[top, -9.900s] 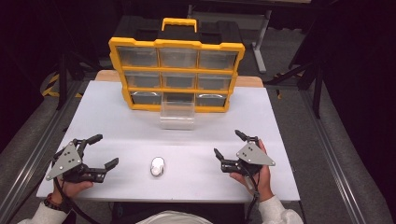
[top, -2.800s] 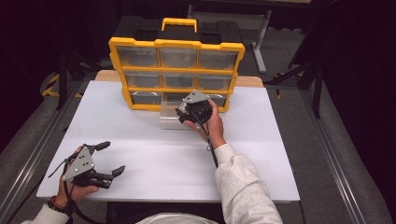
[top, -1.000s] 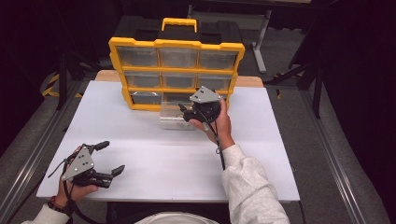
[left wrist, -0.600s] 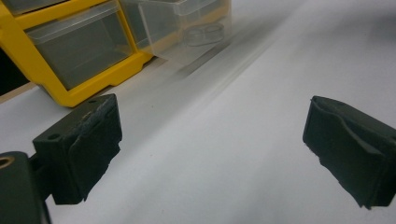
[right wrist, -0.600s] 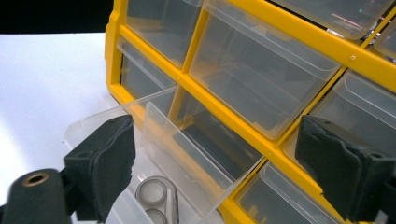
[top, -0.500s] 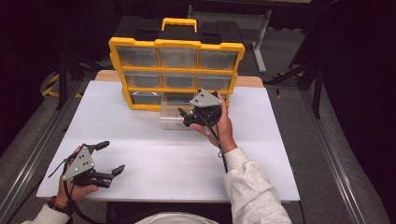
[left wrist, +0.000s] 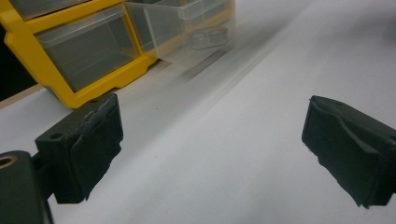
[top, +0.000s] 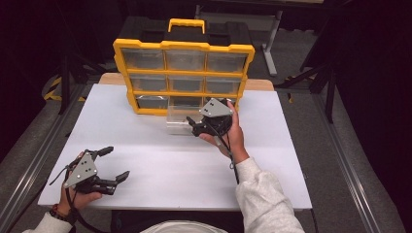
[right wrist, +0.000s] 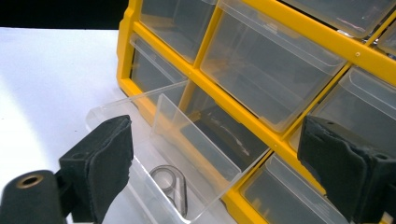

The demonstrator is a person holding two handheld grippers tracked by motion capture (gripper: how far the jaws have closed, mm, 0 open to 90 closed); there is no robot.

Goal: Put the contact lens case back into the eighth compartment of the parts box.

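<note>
At the near left of the white tabletop (top: 160, 165), the left gripper (top: 108, 165) lies low in the person's left hand (top: 77, 196), its jaws wide apart with nothing between them. In the left gripper view those jaws frame bare tabletop, and farther off stand the yellow organizer (left wrist: 70, 95) and the clear drawer (left wrist: 187, 32).

The organizer (top: 183, 77) stands upright at the far middle of the tabletop, a yellow frame of three rows of three clear drawers with a handle (top: 186, 23) on top. The bottom middle drawer (top: 177, 124) is pulled out toward the person and sits on the tabletop in front of the frame.

Just right of that drawer, the right gripper (top: 194, 127) is held by the right hand (top: 232, 133), jaws pointing left at the drawer's open top. In the right gripper view its jaws stand wide apart, gripping nothing, above the drawer (right wrist: 159, 158). A small clear rounded object (right wrist: 172, 185) lies on the drawer's floor; what it is cannot be told. A clear divider (right wrist: 196, 140) stands across the drawer beyond it.
</note>
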